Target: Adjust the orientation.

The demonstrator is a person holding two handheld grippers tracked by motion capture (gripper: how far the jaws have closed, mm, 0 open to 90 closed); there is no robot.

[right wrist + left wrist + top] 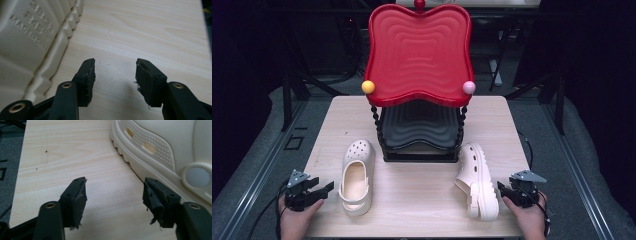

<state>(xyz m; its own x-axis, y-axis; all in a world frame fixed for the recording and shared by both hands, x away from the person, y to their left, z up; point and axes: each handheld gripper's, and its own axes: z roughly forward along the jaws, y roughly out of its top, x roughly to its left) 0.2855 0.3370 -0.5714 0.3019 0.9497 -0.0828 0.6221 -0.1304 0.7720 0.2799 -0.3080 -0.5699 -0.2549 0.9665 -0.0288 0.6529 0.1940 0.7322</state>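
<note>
Left gripper (328,188): released, empty, just left of the upright clog (357,176). Right gripper (501,186): released, empty, just right of the tipped clog (477,180), which lies on its side. Both clogs sit before the red two-tier rack (419,52). Advice: seize a clog by its side wall, squarely.

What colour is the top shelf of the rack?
Red, with a rippled surface; the high view shows it best.

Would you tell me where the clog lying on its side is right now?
In the high view the tipped clog lies at the table's right front, just right of the red shelf rack base, with the open right gripper beside its sole.
</note>
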